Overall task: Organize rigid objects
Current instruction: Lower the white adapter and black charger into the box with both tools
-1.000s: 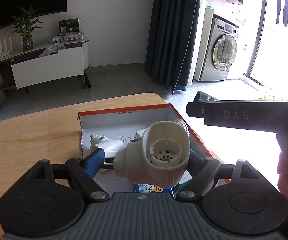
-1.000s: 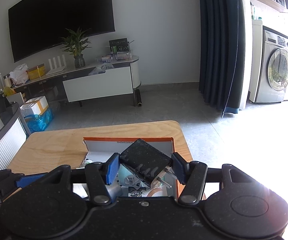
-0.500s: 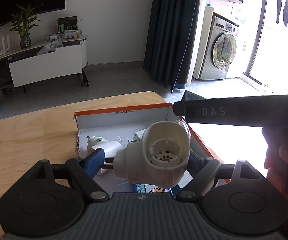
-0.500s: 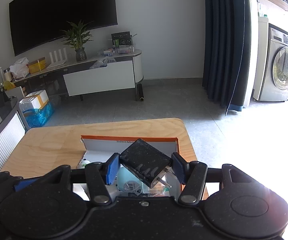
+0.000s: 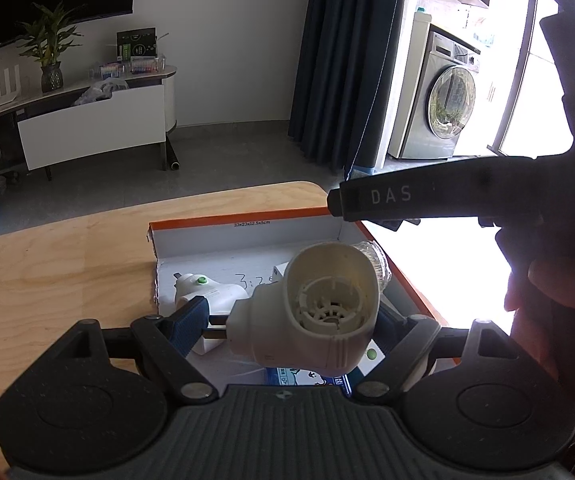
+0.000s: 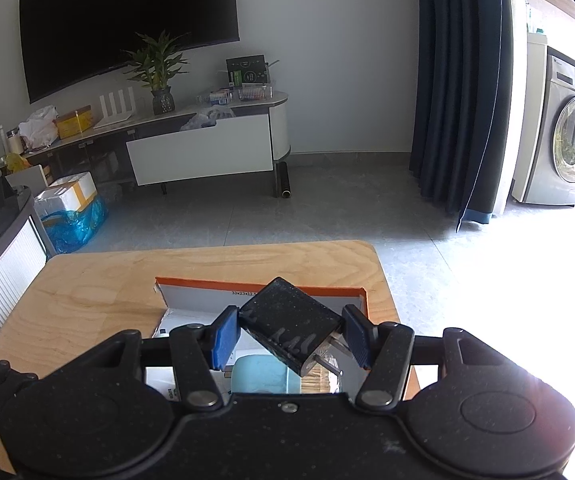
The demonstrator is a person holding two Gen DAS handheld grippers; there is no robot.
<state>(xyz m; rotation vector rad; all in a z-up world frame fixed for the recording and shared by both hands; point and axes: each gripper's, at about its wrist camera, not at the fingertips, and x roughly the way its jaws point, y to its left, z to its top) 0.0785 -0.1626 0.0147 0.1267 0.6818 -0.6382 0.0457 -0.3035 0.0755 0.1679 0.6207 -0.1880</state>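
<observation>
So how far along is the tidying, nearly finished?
Partly. A few items already lie in the orange-edged box. In hand: the left gripper holds a white plug-in device, the right gripper a black charger. Both still need setting down inside.

The left gripper [image 5: 293, 316], black with blue pads, fills the lower part of the left wrist view, its jaws clamped on a cream plastic plug-in device [image 5: 319, 316] held at centre frame. At the right edge of that view a person's hand [image 5: 543, 280] grips the dark handle of the other tool. The right gripper [image 6: 289, 338], low in the right wrist view, pinches a tilted black plug adapter [image 6: 291, 326] between its blue pads.
</observation>
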